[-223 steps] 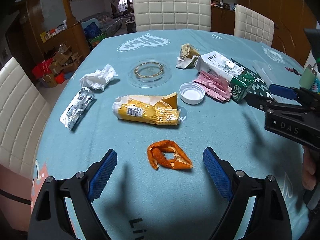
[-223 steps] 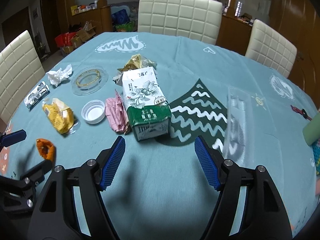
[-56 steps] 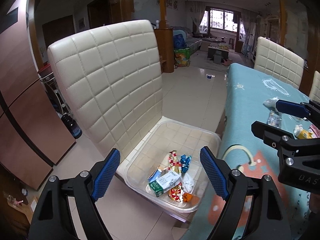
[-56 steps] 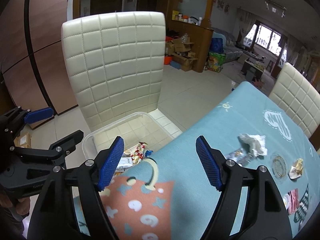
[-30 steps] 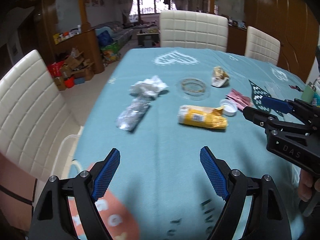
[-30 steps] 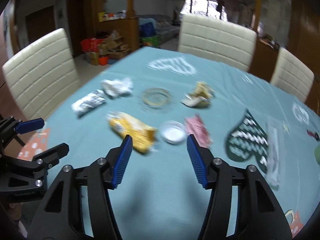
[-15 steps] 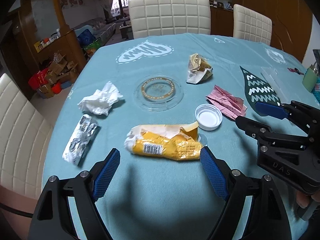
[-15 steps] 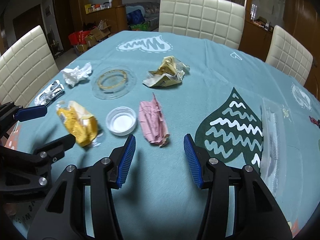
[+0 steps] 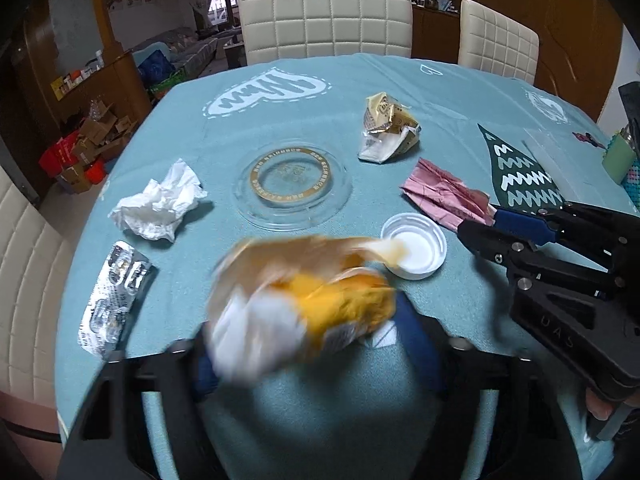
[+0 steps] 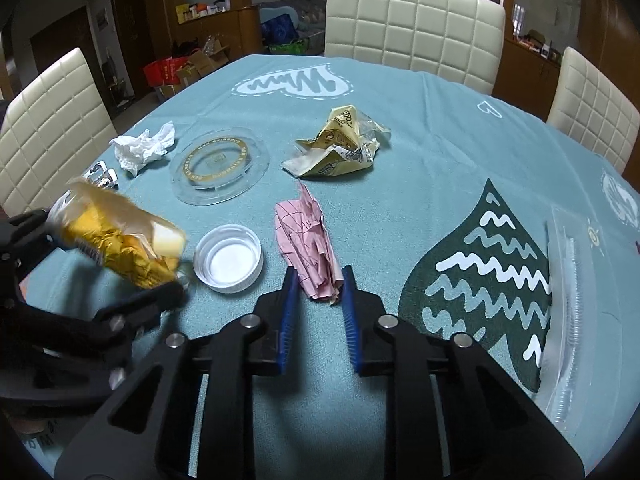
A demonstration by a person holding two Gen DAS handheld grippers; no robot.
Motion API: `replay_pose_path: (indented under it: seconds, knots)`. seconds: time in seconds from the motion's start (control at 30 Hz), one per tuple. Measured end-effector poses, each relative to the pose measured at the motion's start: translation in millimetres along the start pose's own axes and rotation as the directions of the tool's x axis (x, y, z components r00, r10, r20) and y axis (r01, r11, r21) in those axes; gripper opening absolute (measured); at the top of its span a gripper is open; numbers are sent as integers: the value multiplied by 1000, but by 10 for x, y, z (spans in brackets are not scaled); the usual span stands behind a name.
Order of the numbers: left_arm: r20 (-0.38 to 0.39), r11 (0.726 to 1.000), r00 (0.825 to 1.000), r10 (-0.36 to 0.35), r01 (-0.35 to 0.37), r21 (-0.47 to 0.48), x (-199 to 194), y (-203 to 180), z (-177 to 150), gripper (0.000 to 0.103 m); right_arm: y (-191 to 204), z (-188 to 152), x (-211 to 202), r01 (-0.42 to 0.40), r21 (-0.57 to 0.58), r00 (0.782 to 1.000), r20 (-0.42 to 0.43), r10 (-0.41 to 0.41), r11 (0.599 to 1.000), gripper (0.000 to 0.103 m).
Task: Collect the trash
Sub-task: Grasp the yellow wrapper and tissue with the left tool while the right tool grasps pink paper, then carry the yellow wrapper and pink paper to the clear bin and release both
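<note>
The left gripper [image 9: 304,344] has just been closing and is clamping the yellow wrapper [image 9: 316,296], lifted near the table's [image 9: 460,88] left edge. Being blurred and bulky (it overhangs both pads), it may be slipping out. The right gripper [image 10: 319,296] has just been closing and is pinching only the pink paper's [image 10: 310,240] near tip; the thin sheet risks tearing or pulling free.

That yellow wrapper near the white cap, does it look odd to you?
Yes. The yellow wrapper is crumpled and torn open, tilted up off the tablecloth in the left gripper, and blurred as if moving.
</note>
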State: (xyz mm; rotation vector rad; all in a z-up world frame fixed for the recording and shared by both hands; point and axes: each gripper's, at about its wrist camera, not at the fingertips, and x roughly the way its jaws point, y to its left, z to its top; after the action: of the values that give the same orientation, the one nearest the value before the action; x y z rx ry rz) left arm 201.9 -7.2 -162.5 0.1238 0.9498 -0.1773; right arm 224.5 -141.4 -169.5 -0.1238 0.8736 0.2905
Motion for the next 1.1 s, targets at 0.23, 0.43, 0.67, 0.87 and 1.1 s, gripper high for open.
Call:
replay_pose_path:
  seconds: [0.23, 0.43, 0.67, 0.87, 1.1]
  knots:
    - [2, 999, 999, -36, 36, -16, -80, 51, -6, 21, 28, -3, -103, 14, -3, 1000, 22, -14, 1000, 17]
    - [42, 1000, 999, -13, 13, -2, -296, 52, -69, 21, 148, -9, -316, 18, -26, 998, 56, -17, 999, 16]
    - [91, 1000, 996, 18, -17, -15, -581, 174, -149, 21, 354, -31, -654, 50, -56, 990, 133, -42, 997, 7]
    - [143, 999, 989, 37, -31, -41, -868, 375, -292, 21, 637, -16, -865, 42, -108, 985, 168, -24, 993, 7]
    - [174, 993, 980, 97, -83, -88, -1129, 732, -527, 21, 1191, 55, -912, -5, -184, 983, 177, 38, 983, 7]
